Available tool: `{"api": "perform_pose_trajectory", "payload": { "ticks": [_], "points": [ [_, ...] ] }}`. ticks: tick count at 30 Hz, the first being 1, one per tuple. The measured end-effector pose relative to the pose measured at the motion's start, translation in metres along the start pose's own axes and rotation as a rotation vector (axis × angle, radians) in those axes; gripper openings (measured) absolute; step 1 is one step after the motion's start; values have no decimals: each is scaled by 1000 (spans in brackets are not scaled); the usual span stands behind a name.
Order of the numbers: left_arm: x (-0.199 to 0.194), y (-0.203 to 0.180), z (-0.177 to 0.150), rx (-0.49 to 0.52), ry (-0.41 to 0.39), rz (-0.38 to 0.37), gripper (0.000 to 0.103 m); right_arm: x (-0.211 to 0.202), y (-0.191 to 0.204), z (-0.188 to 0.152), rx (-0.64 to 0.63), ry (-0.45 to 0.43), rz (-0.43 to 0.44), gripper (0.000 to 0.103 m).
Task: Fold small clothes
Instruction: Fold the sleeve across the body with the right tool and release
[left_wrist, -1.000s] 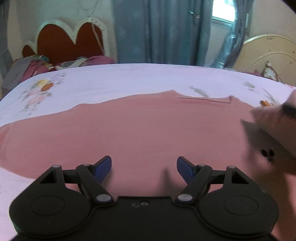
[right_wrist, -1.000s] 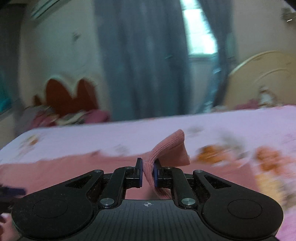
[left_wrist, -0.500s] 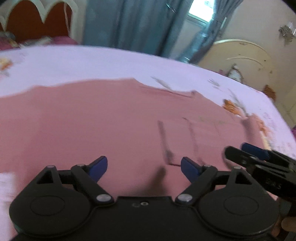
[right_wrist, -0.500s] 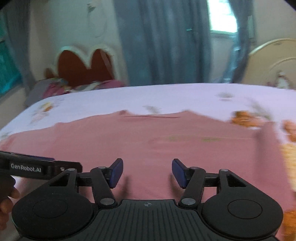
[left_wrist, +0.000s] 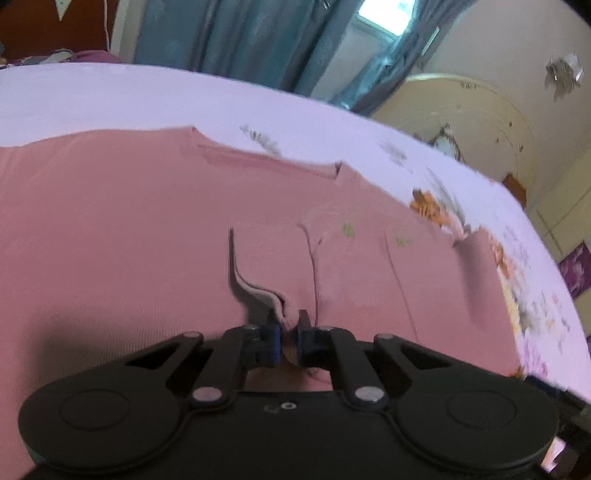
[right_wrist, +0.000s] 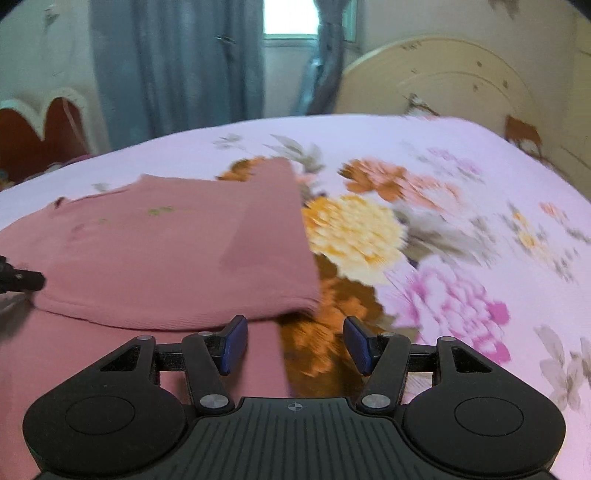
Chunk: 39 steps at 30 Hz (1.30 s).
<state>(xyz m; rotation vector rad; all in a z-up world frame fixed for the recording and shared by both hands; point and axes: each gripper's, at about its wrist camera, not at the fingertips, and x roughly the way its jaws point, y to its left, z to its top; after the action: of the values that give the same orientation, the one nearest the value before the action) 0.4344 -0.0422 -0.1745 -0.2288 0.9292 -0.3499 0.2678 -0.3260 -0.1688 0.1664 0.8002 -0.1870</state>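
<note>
A pink knit top (left_wrist: 122, 221) lies spread on the bed, neckline at the far side. A sleeve is folded across its body. My left gripper (left_wrist: 289, 334) is shut on the sleeve's cuff (left_wrist: 286, 314) near the middle of the top and lifts it slightly. In the right wrist view the top (right_wrist: 166, 251) shows its folded right side, ending at a straight edge. My right gripper (right_wrist: 295, 345) is open and empty, just above the top's lower right corner and the sheet.
The bed has a pale lilac sheet with large flowers (right_wrist: 424, 236). A cream headboard (right_wrist: 454, 77) stands at the right, blue curtains (left_wrist: 240, 40) and a window behind. A red heart-shaped headboard (right_wrist: 40, 136) is at the far left.
My left gripper has closed on the sleeve cuff after being open. My right gripper let go of the cuff a second ago and has swung right to the top's edge, staying open.
</note>
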Motion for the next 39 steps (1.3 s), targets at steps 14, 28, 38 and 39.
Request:
{"api": "perform_pose_trajectory", "payload": {
  "ticks": [14,28,38,39],
  "points": [
    [-83,15,49,-24,-281,-6,7,40,20,24,-27,-2,46,15],
    [-56,65,-1,15,-137,220,29,-4,2,14,-15,17,69,26],
    [-45,33,13,97,-195,173,32,49,5,70,32,-20,125,52],
    [-38,29,14,112,-185,169,32,59,6,75,36,-18,124,52]
  ]
}}
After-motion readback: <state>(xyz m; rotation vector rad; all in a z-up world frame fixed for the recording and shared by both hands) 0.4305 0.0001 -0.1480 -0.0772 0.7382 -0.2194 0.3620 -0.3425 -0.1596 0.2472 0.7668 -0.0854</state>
